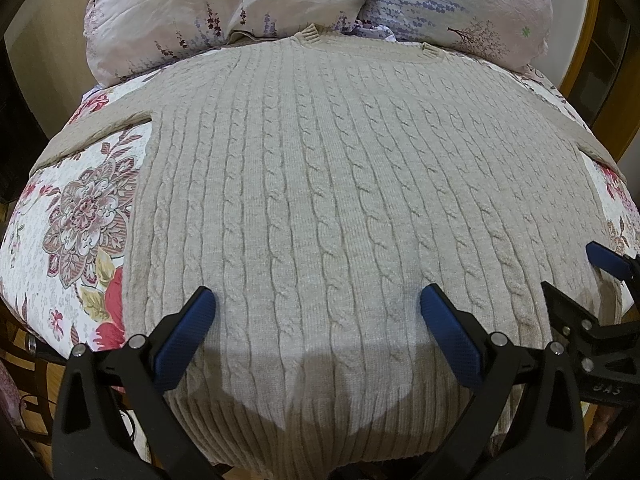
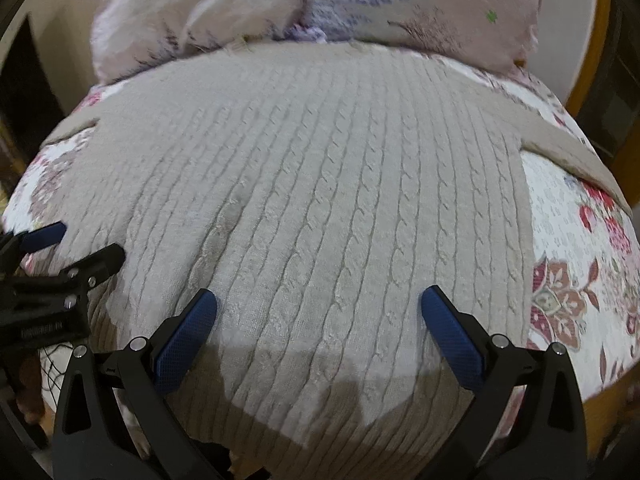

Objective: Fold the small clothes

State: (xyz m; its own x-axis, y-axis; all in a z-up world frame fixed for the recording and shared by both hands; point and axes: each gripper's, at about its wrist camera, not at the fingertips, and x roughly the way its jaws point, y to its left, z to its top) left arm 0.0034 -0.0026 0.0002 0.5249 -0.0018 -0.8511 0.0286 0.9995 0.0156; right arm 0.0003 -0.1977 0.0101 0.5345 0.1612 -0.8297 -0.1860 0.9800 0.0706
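Note:
A beige cable-knit sweater (image 1: 340,184) lies spread flat on a bed, collar at the far end, sleeves out to both sides, ribbed hem nearest me. It also fills the right wrist view (image 2: 312,184). My left gripper (image 1: 318,308) is open and empty, hovering over the hem's left part. My right gripper (image 2: 318,308) is open and empty over the hem's right part; this view is blurred. The right gripper's open fingers (image 1: 608,258) show at the right edge of the left wrist view. The left gripper's fingers (image 2: 44,238) show at the left edge of the right wrist view.
The bed has a floral quilt (image 1: 76,216), also seen to the right of the sweater (image 2: 580,264). Two pale floral pillows (image 1: 224,12) lie at the head, touching the collar. A wooden frame (image 1: 592,20) stands at the far right.

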